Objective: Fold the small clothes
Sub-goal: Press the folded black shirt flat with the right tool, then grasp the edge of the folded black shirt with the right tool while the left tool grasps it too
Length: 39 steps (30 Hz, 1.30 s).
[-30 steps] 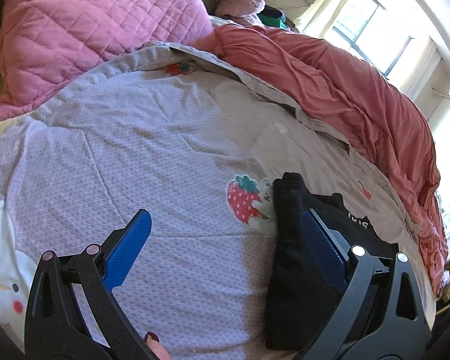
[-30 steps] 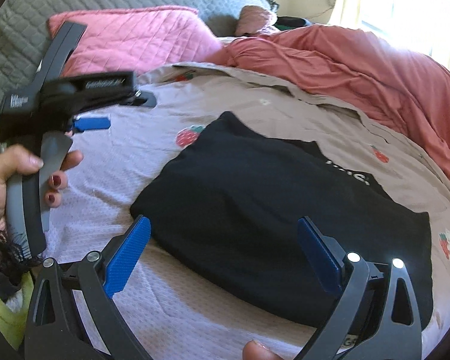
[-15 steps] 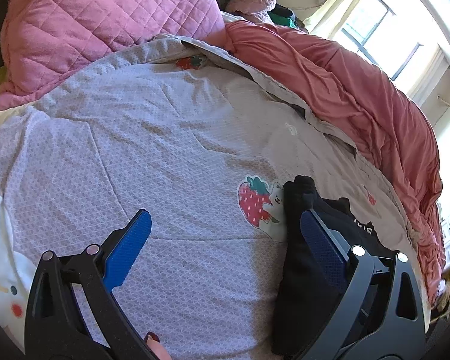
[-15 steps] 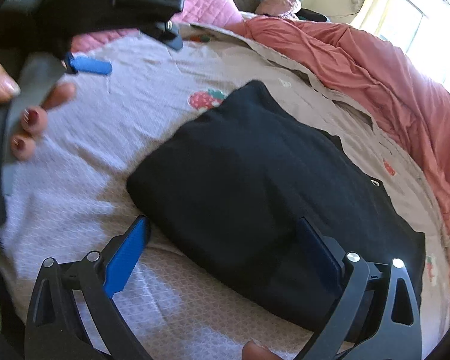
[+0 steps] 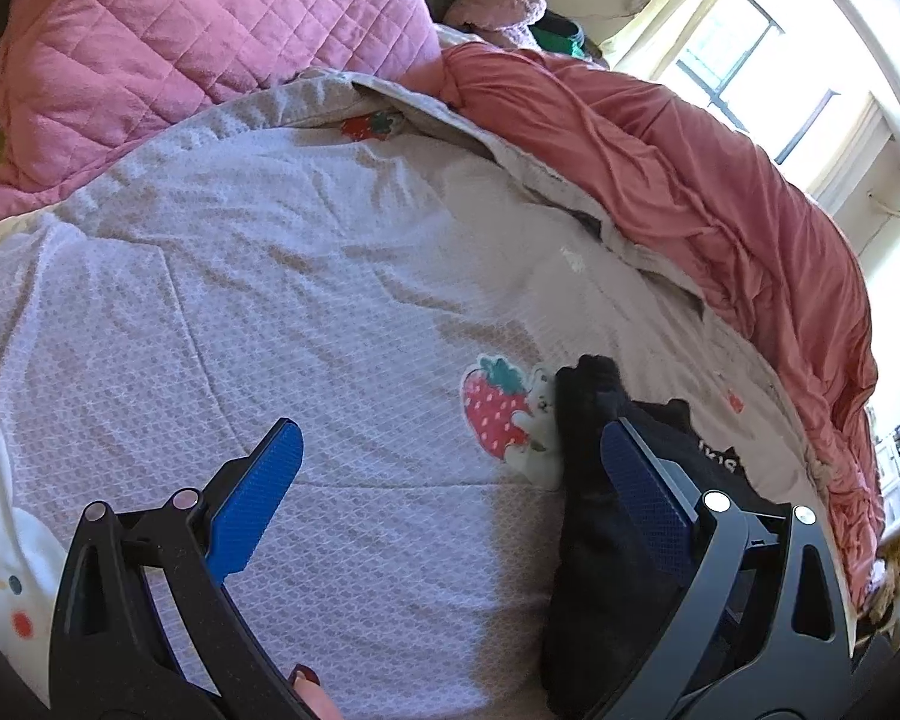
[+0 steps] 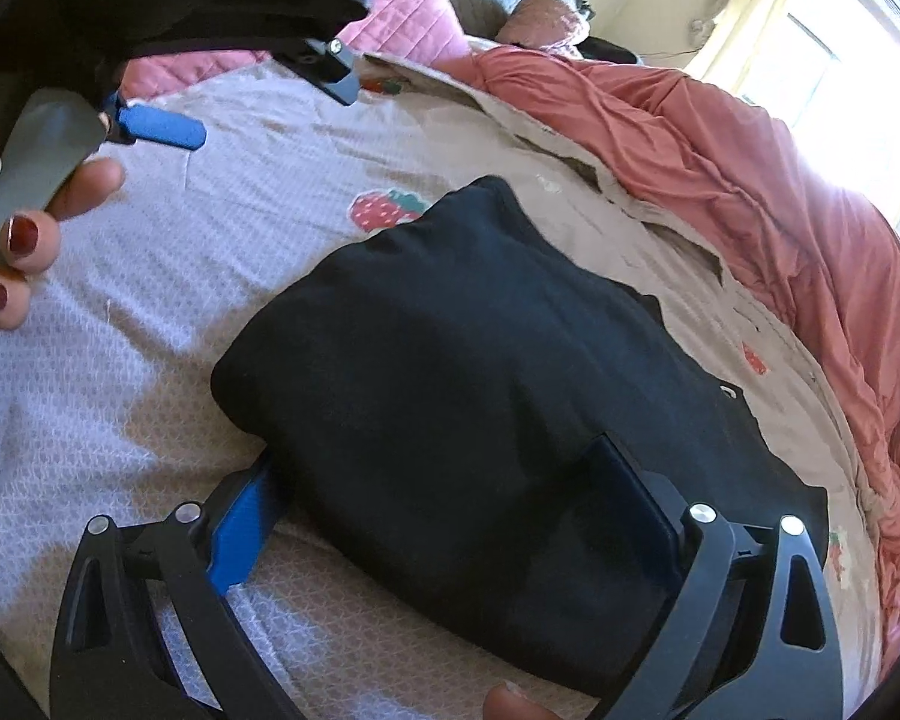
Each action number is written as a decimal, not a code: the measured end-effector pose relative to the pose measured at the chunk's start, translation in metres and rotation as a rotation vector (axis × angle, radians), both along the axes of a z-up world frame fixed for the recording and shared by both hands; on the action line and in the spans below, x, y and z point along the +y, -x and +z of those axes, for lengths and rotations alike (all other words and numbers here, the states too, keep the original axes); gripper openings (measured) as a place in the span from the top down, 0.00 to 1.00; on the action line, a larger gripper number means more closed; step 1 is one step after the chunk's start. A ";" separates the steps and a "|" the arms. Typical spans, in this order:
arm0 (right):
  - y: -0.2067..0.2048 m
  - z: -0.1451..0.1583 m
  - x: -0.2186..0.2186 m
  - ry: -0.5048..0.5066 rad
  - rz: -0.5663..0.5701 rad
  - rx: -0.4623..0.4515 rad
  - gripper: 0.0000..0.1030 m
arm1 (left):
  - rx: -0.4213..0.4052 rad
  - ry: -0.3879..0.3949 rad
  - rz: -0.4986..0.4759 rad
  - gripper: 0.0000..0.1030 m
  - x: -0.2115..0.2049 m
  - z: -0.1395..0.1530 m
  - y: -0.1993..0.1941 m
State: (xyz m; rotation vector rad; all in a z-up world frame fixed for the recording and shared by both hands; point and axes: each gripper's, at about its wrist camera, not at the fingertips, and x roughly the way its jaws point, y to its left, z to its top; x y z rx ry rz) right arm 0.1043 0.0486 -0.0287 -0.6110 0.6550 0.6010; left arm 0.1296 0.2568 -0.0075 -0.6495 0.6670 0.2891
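- My right tool (image 6: 450, 516) sits low over the near edge of the folded black garment (image 6: 480, 372), which lies on the bed (image 5: 330, 312) toward its right side, beside the bunched red duvet (image 6: 780, 192).
- Its jaws have just been closing from wide apart. The cloth's near edge now lies between them, the left blue pad (image 6: 240, 531) tucked under the fold's corner and the right one on top of the fabric; I cannot tell that they pinch yet, so I count them as still apart.
- My left tool (image 5: 450, 480) hovers over bare sheet next to the strawberry print (image 5: 492, 414), jaws wide and holding nothing. Its right pad (image 5: 642, 498) is at the garment's left edge.
- The step in hand, as I judge it, is gripping this edge for another fold or to shift the bundle; the garment already looks folded at least once.
- Next I need to close fully on all the layers, not just the top one, then lift evenly so the fold does not slump open.
- The pink pillow (image 5: 210, 42) stays well clear at the head of the bed.
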 end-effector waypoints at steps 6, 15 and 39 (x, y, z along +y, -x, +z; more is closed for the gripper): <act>-0.016 0.017 -0.020 -0.157 0.001 0.112 0.77 | -0.008 0.006 -0.031 0.09 -0.006 0.000 -0.006; -0.027 0.033 -0.048 -0.365 -0.017 0.237 0.92 | -0.136 0.281 -0.179 0.09 -0.011 -0.016 -0.024; -0.013 0.023 -0.051 -0.377 0.003 0.243 0.92 | -0.052 0.389 -0.378 0.83 -0.061 -0.051 -0.070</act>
